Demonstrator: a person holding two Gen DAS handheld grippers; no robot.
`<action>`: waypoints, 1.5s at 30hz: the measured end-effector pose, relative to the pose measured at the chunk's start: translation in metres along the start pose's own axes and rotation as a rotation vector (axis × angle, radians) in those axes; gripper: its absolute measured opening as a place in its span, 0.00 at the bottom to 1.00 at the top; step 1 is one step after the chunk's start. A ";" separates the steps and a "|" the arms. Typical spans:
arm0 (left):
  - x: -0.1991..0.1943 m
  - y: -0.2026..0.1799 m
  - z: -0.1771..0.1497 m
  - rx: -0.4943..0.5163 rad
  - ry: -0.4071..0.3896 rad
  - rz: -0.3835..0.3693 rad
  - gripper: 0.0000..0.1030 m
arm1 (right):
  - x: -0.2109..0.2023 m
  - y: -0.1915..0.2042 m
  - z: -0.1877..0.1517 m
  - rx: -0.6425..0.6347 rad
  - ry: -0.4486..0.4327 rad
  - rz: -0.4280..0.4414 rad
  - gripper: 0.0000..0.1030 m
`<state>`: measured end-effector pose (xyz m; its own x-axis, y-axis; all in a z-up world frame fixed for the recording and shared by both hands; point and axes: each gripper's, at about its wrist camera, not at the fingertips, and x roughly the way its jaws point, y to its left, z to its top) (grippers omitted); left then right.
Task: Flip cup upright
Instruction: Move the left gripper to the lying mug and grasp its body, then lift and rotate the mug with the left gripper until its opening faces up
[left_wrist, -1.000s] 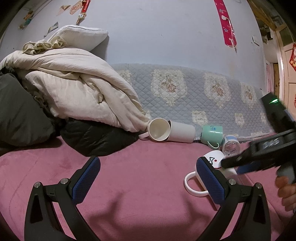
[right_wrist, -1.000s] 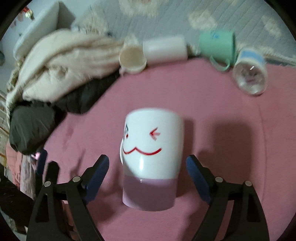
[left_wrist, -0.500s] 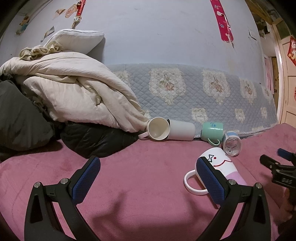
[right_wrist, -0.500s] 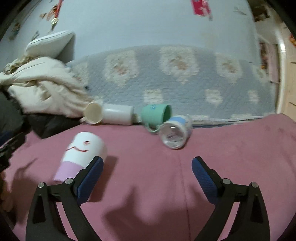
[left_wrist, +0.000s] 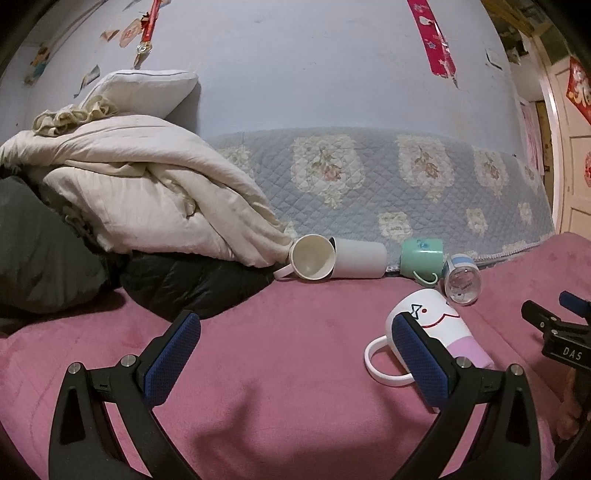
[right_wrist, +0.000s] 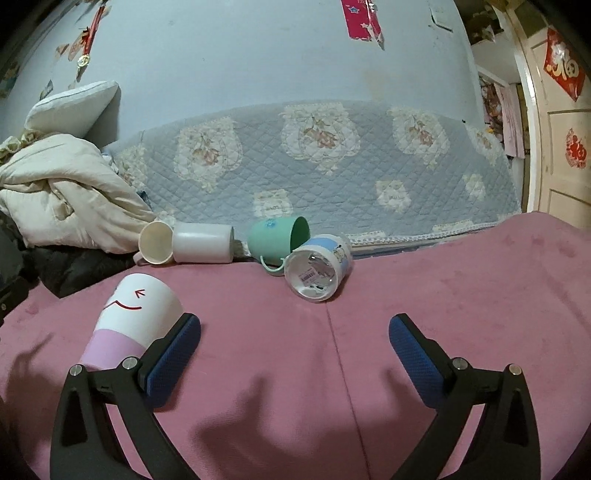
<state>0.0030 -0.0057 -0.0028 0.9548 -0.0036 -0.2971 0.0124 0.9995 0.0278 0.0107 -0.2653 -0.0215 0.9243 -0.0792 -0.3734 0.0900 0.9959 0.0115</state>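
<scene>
Pink bedspread (right_wrist: 443, 295) | smiley mug (right_wrist: 136, 317) inverted, left | both hand-held grippers (left_wrist: 295, 354) (right_wrist: 295, 354) apart, holding nothing | cups (right_wrist: 317, 269) near quilted edge

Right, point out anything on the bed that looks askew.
None of the cups stands upright. The smiley mug sits mouth down, tilted. The cream mug, white cup, green mug and clear cup lie on their sides.

The pink blanket (right_wrist: 424, 295) lies bare across the middle and right of the frame. A clear cup (right_wrist: 317, 267) and green mug (right_wrist: 279, 236) block the top middle. A white and pink mug (right_wrist: 133, 325) blocks the lower left.
</scene>
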 end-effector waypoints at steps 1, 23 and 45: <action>0.001 0.000 0.000 0.000 0.003 0.001 1.00 | -0.001 -0.001 0.000 0.006 -0.004 0.002 1.00; -0.006 -0.036 0.025 -0.002 0.112 -0.138 0.98 | -0.015 -0.010 -0.001 0.076 -0.065 0.091 1.00; 0.149 -0.095 0.045 -0.112 0.784 -0.199 0.85 | -0.002 -0.011 -0.004 0.101 -0.002 0.112 1.00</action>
<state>0.1574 -0.1031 -0.0063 0.4522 -0.2010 -0.8690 0.0909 0.9796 -0.1792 0.0065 -0.2760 -0.0244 0.9314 0.0323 -0.3625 0.0227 0.9890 0.1464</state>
